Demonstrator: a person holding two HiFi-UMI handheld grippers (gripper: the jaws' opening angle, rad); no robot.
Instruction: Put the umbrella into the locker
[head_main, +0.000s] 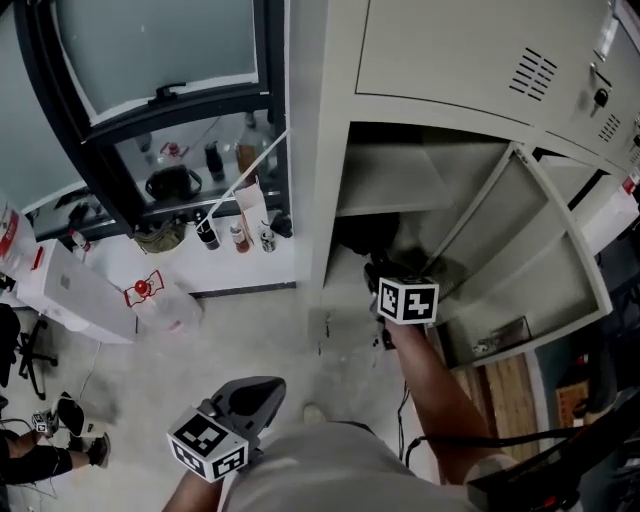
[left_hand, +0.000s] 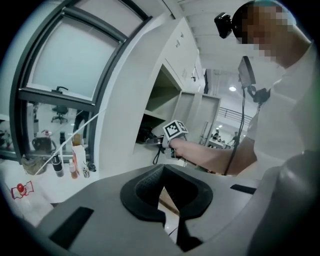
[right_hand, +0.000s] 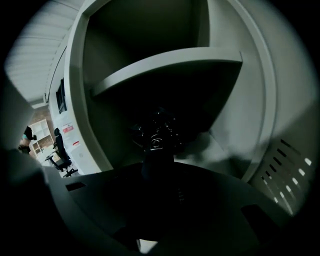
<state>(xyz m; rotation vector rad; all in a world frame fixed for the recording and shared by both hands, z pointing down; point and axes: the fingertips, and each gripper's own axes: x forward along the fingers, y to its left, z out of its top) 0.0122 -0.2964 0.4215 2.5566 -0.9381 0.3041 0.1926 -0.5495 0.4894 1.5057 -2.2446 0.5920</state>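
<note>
The grey locker (head_main: 325, 150) stands open, its door (head_main: 545, 250) swung out to the right. My right gripper (head_main: 385, 272) reaches into the compartment under the shelf (head_main: 400, 190). It is shut on the black folded umbrella (right_hand: 156, 145), whose dark bulk (head_main: 372, 240) lies inside the compartment opening. In the right gripper view the umbrella points into the dark space below the shelf (right_hand: 170, 67). My left gripper (head_main: 260, 395) hangs low near the person's body, well left of the locker, shut and empty (left_hand: 165, 200). From its view I see the right gripper (left_hand: 162, 142) at the locker mouth.
A window sill (head_main: 230, 265) left of the locker carries bottles (head_main: 240, 238) and a black bag (head_main: 172, 182). A white box (head_main: 75, 290) and a clear plastic bag (head_main: 165, 305) sit on the floor at the left. Wooden boards (head_main: 505, 395) lie below the open door.
</note>
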